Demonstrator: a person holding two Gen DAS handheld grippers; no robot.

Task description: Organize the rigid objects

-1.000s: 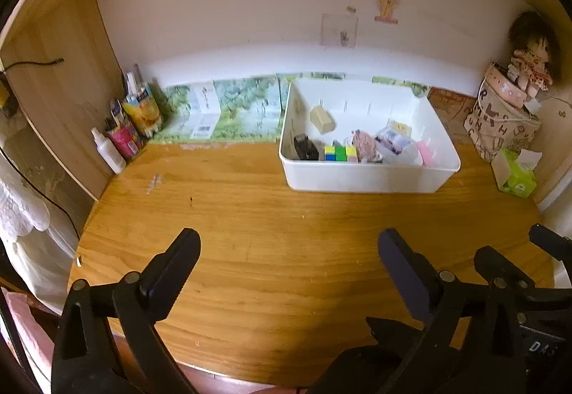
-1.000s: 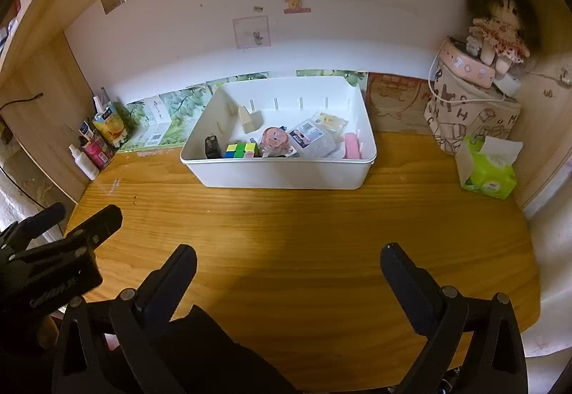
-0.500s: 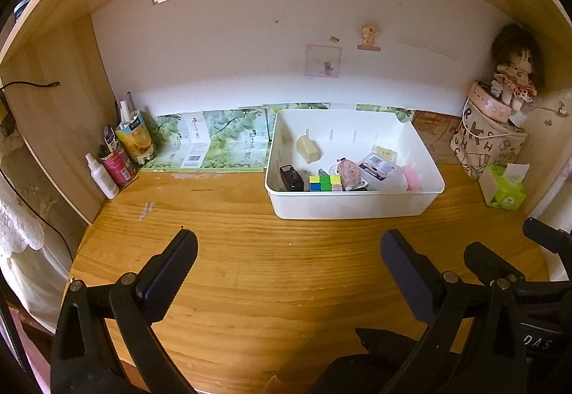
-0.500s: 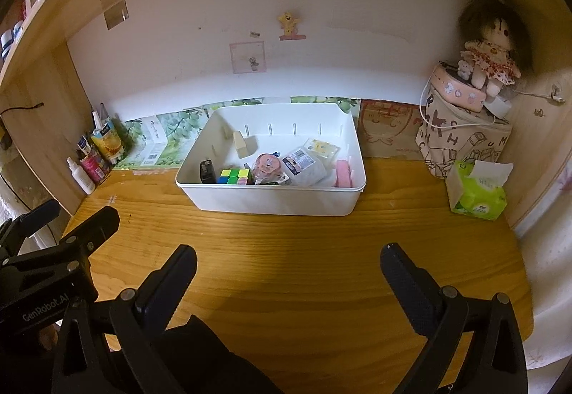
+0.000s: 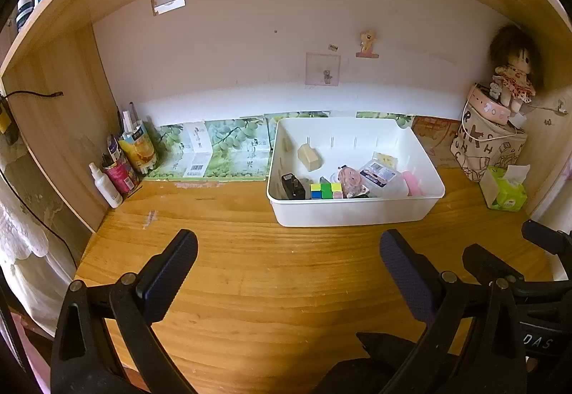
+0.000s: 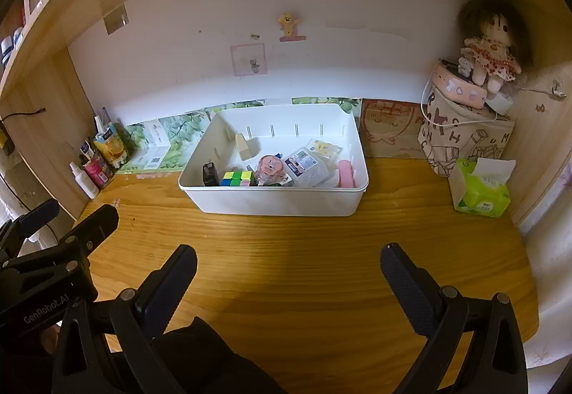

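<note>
Left tool (image 5: 287, 253) and right tool (image 6: 287, 267), lower frame in each view: both released, jaws spread wide, grasping nothing, held above the bare wooden surface (image 5: 271, 272). White bin (image 6: 282, 203), centre of frame, well beyond the fingertips of both tools and apart from them; in the left view it lies right of centre. Inside the bin, along its near wall: black block (image 6: 210, 175), colour cube (image 6: 237, 178), pink round item (image 6: 270, 167), clear packet (image 6: 307, 163), pink bar (image 6: 346, 173); a beige wedge (image 6: 243, 146) sits farther back. Tissue pack (image 6: 481, 192), right edge. Bottles (image 6: 96, 161), left edge.
</note>
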